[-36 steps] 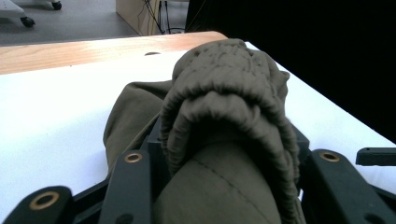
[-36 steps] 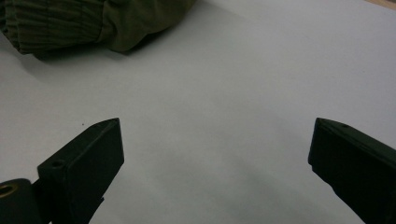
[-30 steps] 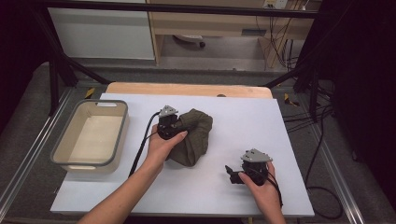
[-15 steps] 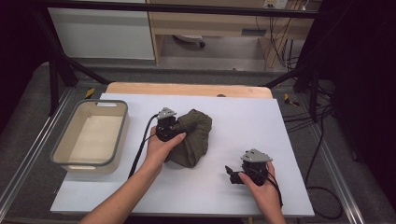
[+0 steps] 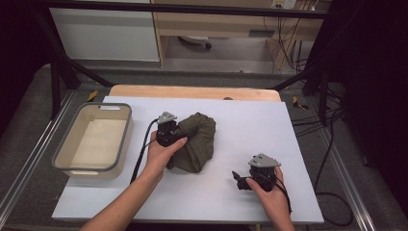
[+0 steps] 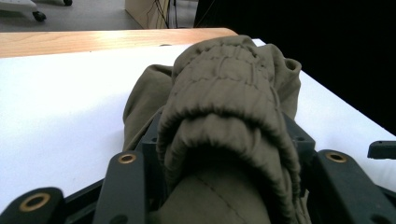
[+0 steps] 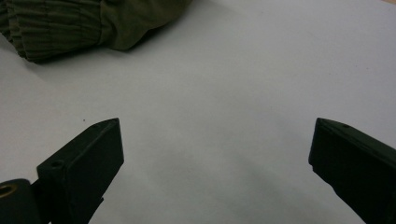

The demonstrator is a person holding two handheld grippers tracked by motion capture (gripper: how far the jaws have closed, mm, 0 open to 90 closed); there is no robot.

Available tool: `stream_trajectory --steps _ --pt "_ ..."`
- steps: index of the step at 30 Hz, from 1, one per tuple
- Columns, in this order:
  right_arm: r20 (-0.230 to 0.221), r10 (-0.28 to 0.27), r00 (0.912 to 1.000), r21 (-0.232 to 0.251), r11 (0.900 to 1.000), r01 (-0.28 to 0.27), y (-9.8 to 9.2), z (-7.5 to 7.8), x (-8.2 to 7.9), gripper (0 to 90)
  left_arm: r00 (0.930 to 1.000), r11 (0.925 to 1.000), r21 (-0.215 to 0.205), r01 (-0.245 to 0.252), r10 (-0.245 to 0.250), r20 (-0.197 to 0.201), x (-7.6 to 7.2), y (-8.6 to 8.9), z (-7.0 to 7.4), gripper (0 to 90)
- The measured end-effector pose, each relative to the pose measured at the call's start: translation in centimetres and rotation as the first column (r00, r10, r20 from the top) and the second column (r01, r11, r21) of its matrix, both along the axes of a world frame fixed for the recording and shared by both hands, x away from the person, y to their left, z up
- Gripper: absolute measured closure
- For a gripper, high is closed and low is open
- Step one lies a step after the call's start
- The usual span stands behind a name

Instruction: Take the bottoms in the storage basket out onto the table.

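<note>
Olive-green cotton garment with a ribbed elastic hem (image 5: 195,142), bunched in a loose heap, lies on the white-topped bench (image 5: 288,144), just right of the shallow grey-rimmed plastic tub (image 5: 65,163) (the tub holds nothing). The left claw (image 5: 179,131) is pinching a thick roll of that hem (image 6: 229,121); the cloth bulges up between its jaws in the left gripper view. The right claw (image 7: 212,161) rests low on the bench with its jaws spread wide, well apart from the garment and farther from the tub. By my reading the step in hand is securing the grip. The next move likely calls for lifting the heap clear and carrying it toward the tub, keeping the bulky fold from slipping loose.
</note>
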State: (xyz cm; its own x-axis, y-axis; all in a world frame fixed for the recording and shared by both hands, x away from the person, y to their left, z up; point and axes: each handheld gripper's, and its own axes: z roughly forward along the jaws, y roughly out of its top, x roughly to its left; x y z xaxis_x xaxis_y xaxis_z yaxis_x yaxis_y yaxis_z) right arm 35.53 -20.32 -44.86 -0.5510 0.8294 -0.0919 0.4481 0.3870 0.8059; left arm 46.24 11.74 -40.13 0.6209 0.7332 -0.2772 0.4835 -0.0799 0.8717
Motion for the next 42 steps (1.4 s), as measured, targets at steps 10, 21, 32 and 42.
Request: stream_trajectory --steps 10,21,32,42 --pt "0.001 0.003 1.0000 -0.004 1.000 -0.003 0.0 0.0 -0.1 3.7 0.9999 0.9999 -0.009 -0.012 0.012 -0.010 0.0 1.0 -0.4 48.7" --pt "0.000 0.003 1.0000 -0.009 1.000 -0.003 0.1 0.0 -0.1 3.8 0.9997 0.9997 -0.013 -0.021 0.021 -0.016 0.0 1.6 -0.9 48.7" --pt "0.004 0.006 1.0000 -0.008 1.000 -0.006 0.2 0.0 -0.1 3.9 0.9996 0.9997 -0.004 -0.024 0.024 -0.013 -0.2 2.2 -1.3 49.8" --pt "0.003 0.002 1.0000 -0.018 1.000 -0.002 0.2 -0.1 -0.2 3.9 0.9989 0.9990 -0.018 -0.040 0.040 -0.024 -0.3 2.8 -1.9 47.4"
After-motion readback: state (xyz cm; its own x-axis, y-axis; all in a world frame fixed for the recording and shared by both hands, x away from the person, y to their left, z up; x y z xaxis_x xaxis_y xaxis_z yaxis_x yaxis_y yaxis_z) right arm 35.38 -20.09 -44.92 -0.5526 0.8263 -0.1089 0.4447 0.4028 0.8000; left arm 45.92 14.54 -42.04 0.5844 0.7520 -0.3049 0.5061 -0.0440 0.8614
